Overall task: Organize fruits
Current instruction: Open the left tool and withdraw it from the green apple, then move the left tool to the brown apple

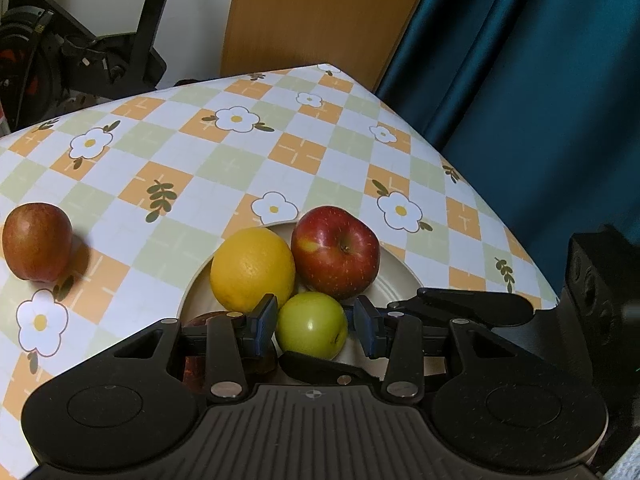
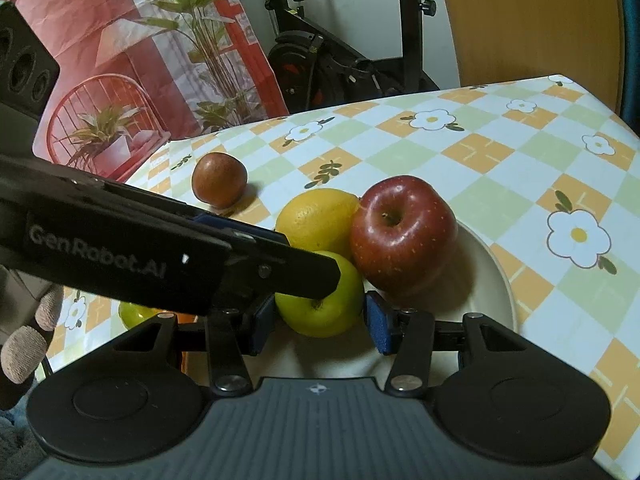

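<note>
Green apple [image 1: 312, 325] on plate [image 1: 396, 276] | between left gripper [image 1: 316, 326] pads, gaps visible | right gripper [image 2: 320, 322] likewise apart

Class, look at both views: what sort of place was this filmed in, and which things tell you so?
Probably a room in a home: a table with a flowered checked cloth, an exercise bike behind it, and a teal curtain.

— From my station, the round green apple [image 1: 311, 325] looks waxy and glossy, and so does the big red apple [image 1: 335, 251]. The yellow orange [image 1: 252, 268] has a pitted, duller peel.

— I see that too. The cream plate [image 2: 494, 280] looks like smooth glazed ceramic, the checked flowered tablecloth [image 1: 192, 168] like wipe-clean vinyl. My black left gripper [image 1: 316, 325] is matt plastic with shiny metal rivets.
</note>
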The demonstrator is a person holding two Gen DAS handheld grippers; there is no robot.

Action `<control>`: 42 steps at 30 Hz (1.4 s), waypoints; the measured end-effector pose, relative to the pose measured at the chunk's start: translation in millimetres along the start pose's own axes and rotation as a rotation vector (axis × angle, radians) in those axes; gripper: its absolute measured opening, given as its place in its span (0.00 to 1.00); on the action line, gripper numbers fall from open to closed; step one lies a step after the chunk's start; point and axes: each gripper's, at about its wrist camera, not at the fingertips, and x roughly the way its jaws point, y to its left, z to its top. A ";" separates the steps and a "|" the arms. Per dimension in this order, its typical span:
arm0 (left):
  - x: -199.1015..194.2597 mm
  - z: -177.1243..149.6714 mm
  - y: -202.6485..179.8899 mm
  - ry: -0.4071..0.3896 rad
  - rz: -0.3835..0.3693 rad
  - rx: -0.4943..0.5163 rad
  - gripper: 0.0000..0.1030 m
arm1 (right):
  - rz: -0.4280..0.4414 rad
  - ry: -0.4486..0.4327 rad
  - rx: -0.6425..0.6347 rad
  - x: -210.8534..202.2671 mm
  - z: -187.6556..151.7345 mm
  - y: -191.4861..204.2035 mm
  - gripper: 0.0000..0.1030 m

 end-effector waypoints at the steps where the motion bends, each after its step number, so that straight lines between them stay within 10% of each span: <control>1: -1.1 0.2 0.4 -0.005 -0.002 -0.002 0.43 | -0.004 0.004 -0.005 0.7 -0.5 0.4 0.50; 19: -47.6 5.4 30.5 -0.117 0.002 -0.076 0.43 | -0.037 -0.010 -0.009 -8.9 1.7 7.0 0.56; 42: -128.7 9.4 151.9 -0.234 0.210 -0.202 0.50 | 0.032 -0.103 -0.114 6.9 67.2 55.9 0.60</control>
